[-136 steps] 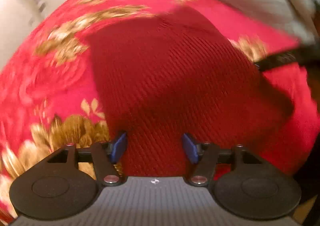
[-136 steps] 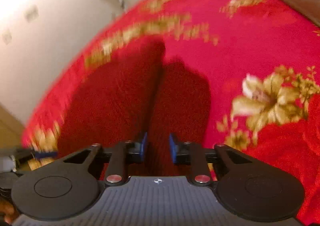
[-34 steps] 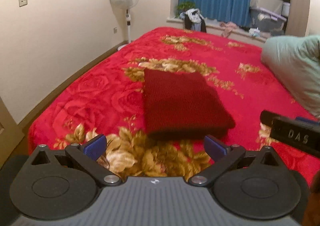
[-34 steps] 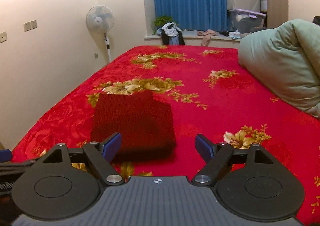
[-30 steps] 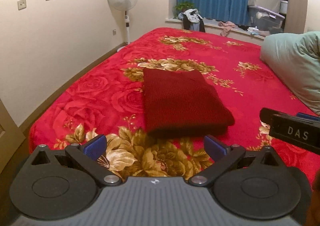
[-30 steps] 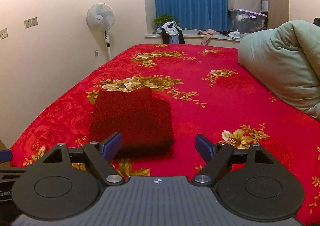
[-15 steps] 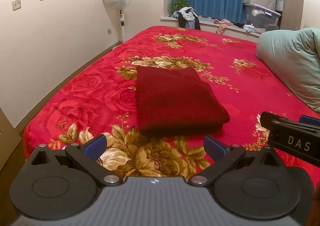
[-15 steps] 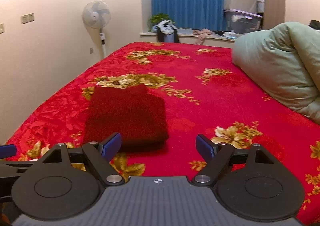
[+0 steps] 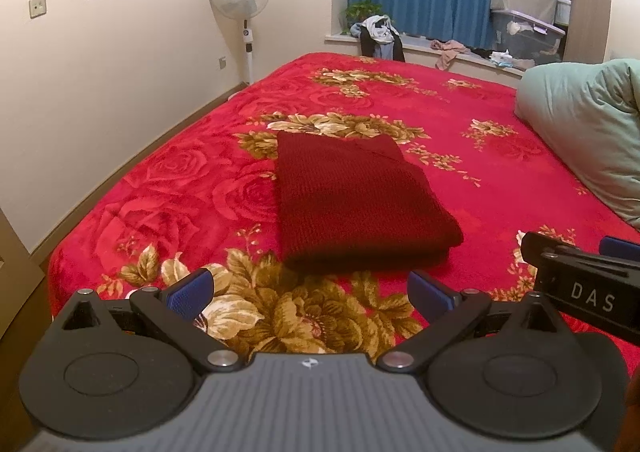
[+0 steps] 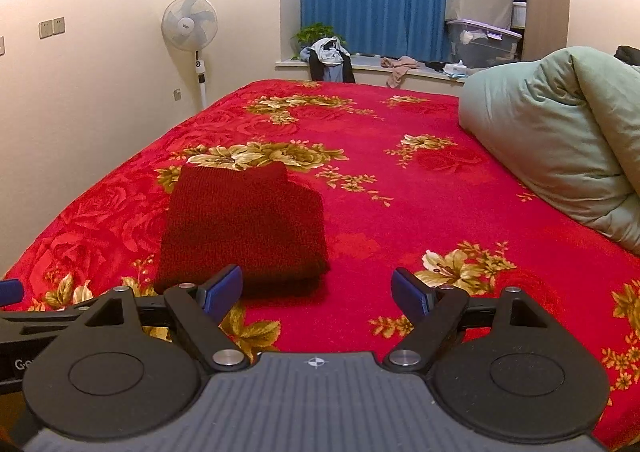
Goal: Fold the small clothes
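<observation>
One folded sweater [image 9: 356, 200], two grippers, perhaps two storage boxes [image 10: 480, 32].

Bed [image 9: 460, 120] (folded sweater [image 9: 356, 196], duvet [image 9: 588, 124])

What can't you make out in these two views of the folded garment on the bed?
- Garment type: the dark red knit is folded, so sleeves or legs are hidden in both views.
- Its underside: against the bedspread.
- Right gripper: cut off by the left view's edge.
- Storage bin contents: too small.
- Windowsill clothes: too small.

Folded dark red sweater [image 10: 244, 228] lies on floral blanket [image 10: 400, 212], fingers [image 10: 222, 290] spread empty.
</observation>
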Tool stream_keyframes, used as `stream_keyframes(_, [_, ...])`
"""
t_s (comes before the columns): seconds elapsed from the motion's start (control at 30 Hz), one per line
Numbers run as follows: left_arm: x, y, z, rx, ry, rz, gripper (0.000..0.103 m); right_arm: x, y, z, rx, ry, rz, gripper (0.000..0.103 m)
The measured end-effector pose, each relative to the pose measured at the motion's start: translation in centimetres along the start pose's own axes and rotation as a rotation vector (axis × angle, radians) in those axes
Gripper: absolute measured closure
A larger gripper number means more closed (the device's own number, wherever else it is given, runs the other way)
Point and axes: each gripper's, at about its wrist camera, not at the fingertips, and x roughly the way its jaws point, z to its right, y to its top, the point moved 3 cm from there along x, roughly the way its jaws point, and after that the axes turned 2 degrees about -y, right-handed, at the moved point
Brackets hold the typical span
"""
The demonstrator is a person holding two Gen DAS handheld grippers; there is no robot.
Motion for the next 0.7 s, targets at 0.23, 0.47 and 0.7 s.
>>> stream_keyframes(0.23, [0.16, -0.02, -0.21, -0.007, -0.001, -0.011, 0.000, 0.16, 0.05, 0.04, -0.004, -0.001, -0.005, 0.021])
stream_keyframes(0.47, [0.16, -0.08, -0.38, -0.015, 0.000, -0.017, 0.000, 0.33, -0.03, 0.00, -0.007, -0.003, -0.008, 0.021])
stream_keyframes(0.7, [0.18, -0.07, -0.40, -0.015, 0.000, -0.018, 0.000, 0.37, -0.12, -0.01, -0.007, -0.003, -0.012, 0.021])
